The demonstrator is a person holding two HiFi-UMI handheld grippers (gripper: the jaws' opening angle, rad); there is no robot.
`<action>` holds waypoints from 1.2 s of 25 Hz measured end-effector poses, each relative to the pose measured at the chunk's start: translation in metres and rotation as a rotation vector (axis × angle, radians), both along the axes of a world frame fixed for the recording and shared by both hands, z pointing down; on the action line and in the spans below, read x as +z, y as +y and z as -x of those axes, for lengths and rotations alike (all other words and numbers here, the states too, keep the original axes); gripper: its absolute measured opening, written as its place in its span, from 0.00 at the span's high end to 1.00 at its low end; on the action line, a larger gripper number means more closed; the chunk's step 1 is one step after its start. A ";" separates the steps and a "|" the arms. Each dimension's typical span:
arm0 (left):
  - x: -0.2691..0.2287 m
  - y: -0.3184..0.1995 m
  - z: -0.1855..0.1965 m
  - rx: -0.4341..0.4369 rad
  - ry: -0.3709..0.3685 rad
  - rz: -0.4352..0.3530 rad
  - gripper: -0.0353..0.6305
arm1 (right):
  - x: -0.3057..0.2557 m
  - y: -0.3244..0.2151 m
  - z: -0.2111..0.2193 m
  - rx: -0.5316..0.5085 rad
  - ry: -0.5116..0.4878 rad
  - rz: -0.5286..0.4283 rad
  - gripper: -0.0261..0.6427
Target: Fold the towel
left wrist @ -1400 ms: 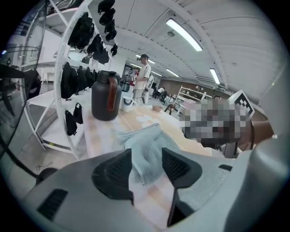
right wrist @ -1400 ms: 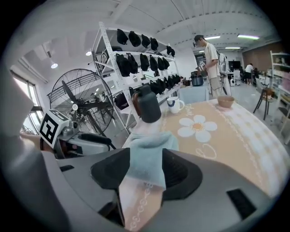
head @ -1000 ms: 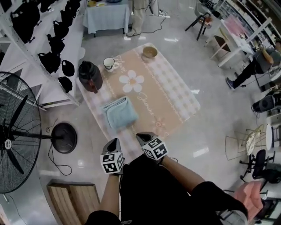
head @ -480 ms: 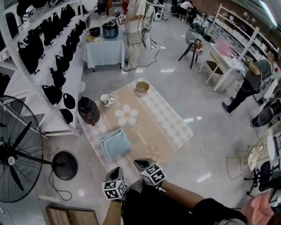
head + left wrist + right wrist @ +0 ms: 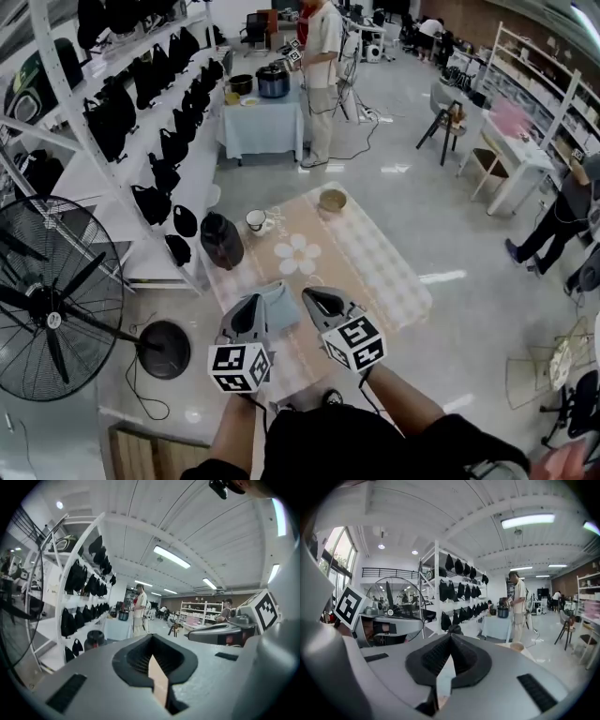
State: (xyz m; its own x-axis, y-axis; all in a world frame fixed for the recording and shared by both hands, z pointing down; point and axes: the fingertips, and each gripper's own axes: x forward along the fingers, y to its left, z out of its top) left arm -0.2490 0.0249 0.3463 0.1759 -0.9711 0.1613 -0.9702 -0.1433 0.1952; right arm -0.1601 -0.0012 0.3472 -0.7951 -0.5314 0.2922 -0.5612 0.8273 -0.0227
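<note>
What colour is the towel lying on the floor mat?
The towel is light blue, clearest in the head view.

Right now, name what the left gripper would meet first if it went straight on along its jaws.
Nothing near. The left gripper aims almost level over open floor; far off it seems to reach the cloth-covered table by the standing person; depth is unclear.

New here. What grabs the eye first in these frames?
Two marker-cube grippers fill the lower centre of the head view: the left gripper and right gripper, side by side, jaws shut on nothing. Just beyond them a light-blue towel lies on a checked mat with a daisy print. A big black fan stands at the left edge.
</note>
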 end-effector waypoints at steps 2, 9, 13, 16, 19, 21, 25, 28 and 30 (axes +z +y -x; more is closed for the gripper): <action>-0.035 0.002 0.001 -0.016 -0.019 -0.075 0.94 | -0.030 -0.004 0.000 0.004 -0.039 -0.045 0.96; -0.082 0.030 0.015 -0.125 -0.070 -0.186 0.94 | -0.089 0.004 -0.001 0.003 -0.112 -0.177 0.96; -0.087 0.038 0.009 -0.127 -0.081 -0.202 0.94 | -0.094 0.008 -0.006 0.004 -0.116 -0.205 0.96; -0.091 0.040 0.005 -0.125 -0.104 -0.217 0.94 | -0.095 0.012 -0.005 -0.004 -0.123 -0.206 0.96; -0.083 0.039 0.006 -0.126 -0.108 -0.209 0.94 | -0.093 0.013 -0.003 -0.005 -0.123 -0.211 0.96; -0.077 0.040 0.007 -0.131 -0.100 -0.194 0.94 | -0.089 0.013 -0.004 -0.001 -0.119 -0.208 0.96; -0.077 0.040 0.004 -0.130 -0.107 -0.193 0.94 | -0.089 0.011 -0.009 0.010 -0.119 -0.205 0.96; -0.074 0.037 0.004 -0.129 -0.105 -0.188 0.94 | -0.089 0.011 -0.010 0.015 -0.117 -0.208 0.96; -0.074 0.038 0.004 -0.132 -0.107 -0.185 0.94 | -0.087 0.011 -0.010 0.014 -0.111 -0.208 0.96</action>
State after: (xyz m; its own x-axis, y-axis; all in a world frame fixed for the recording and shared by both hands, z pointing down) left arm -0.2534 0.0630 0.2726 0.0366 -0.9993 -0.0109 -0.9966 -0.0373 0.0731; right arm -0.1505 0.0102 0.2602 -0.8081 -0.5826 0.0867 -0.5766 0.8125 0.0853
